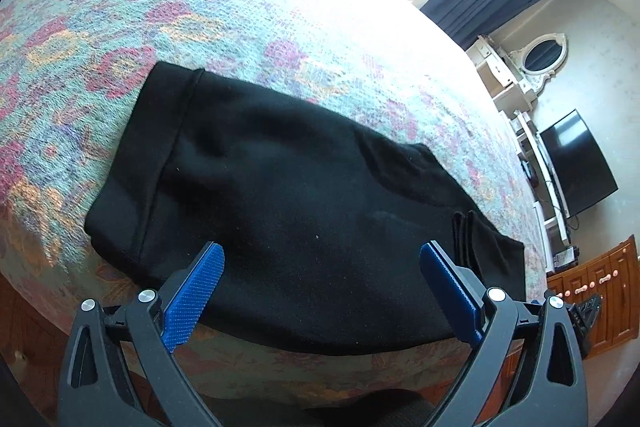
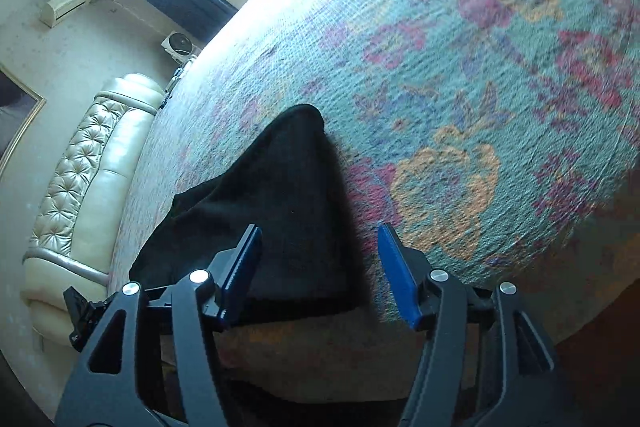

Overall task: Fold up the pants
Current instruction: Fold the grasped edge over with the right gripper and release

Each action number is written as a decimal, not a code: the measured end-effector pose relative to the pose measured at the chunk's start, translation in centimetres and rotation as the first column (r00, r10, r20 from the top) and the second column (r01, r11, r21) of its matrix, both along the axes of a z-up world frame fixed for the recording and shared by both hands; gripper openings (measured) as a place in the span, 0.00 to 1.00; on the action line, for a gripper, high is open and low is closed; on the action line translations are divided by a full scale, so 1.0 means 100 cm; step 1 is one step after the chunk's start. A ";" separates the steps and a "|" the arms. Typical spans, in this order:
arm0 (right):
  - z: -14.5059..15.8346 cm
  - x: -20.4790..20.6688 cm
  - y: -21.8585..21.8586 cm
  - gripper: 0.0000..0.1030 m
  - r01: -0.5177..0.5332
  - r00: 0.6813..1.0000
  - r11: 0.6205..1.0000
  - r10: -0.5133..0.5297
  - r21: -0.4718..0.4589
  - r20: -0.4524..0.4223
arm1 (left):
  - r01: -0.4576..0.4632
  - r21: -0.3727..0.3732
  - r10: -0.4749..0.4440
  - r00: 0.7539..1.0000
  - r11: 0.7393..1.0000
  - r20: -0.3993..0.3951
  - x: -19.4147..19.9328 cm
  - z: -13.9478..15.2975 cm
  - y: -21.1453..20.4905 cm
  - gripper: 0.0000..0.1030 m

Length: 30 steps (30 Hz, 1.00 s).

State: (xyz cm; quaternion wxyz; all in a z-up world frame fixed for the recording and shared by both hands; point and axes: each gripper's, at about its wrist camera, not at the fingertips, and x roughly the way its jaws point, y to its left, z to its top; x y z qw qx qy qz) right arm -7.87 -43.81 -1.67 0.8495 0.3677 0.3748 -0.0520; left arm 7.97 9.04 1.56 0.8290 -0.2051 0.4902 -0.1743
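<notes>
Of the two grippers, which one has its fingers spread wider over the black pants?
The left gripper: its blue fingers stand farther apart than those of the right gripper. Both are open, holding nothing, above the pants.

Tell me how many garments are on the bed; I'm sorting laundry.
1: black pants on the bedspread near its front edge. More may lie out of view.

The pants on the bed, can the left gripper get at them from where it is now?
Probably yes. The left gripper is open, with the pants lying flat on the bedspread right in front of it and nothing between them.
</notes>
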 end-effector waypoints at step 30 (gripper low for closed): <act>0.009 0.034 0.085 0.68 -0.230 0.972 0.973 0.230 0.011 -0.049 | 0.139 -0.423 -0.200 0.974 0.895 -0.103 0.077 -0.061 0.095 0.94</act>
